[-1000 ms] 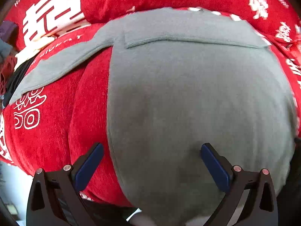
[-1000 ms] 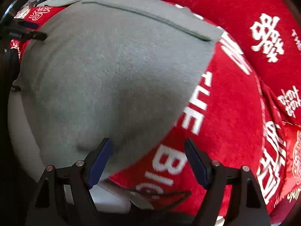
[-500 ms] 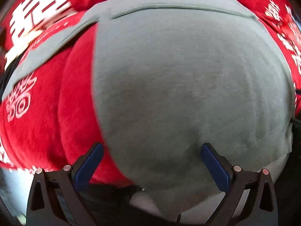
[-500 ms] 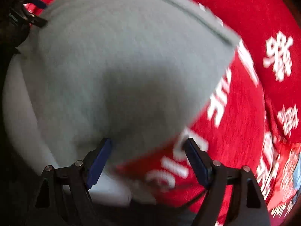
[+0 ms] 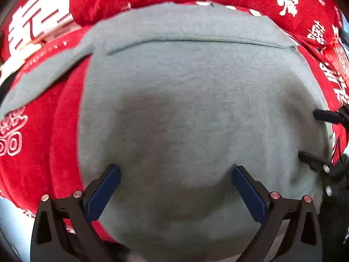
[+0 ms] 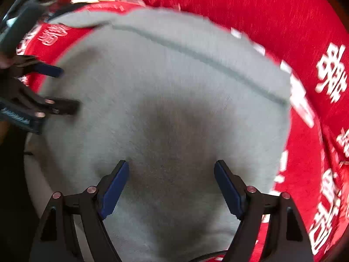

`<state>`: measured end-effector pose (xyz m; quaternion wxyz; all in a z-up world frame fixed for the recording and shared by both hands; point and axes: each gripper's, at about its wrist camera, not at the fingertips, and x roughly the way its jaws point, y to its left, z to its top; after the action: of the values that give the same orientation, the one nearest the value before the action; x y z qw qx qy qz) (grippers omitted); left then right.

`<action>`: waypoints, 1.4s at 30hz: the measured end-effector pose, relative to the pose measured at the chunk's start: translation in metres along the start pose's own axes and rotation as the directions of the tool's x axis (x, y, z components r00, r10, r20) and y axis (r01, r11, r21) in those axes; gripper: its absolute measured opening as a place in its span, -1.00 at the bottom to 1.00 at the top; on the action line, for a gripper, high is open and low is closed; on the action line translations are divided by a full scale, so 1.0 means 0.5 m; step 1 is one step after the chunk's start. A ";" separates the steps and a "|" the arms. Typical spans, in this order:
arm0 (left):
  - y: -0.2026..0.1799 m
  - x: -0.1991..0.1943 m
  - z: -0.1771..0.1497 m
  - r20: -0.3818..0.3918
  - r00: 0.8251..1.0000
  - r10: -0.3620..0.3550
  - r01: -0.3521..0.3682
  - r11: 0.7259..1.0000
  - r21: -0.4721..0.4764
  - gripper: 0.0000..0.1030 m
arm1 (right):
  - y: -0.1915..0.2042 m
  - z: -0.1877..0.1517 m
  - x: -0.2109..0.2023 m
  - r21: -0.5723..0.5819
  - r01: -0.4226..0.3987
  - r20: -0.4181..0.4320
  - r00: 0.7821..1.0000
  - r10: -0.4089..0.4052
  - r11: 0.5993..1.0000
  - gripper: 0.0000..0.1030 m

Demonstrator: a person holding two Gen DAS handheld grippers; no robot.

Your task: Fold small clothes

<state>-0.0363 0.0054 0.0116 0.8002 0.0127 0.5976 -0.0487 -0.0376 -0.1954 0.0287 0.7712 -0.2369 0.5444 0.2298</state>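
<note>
Hovering wide over the grey garment (image 5: 185, 113), both grippers (image 5: 176, 185) (image 6: 171, 181) should pinch its near hem squarely.

Grey fleece garment (image 5: 185, 109) flat on red printed cloth, top edge folded over, sleeve out left.
</note>
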 end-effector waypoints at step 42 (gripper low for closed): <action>0.865 -0.005 0.064 0.336 0.919 0.205 0.186 0.526 -0.830 -0.60 | -0.015 0.571 0.203 0.375 0.065 0.009 0.997 -0.074 0.925 0.67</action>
<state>0.0341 0.4335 0.0065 0.8065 -0.3854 0.3711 0.2516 0.2065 -0.0156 0.0173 0.8160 -0.1019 0.5607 0.0970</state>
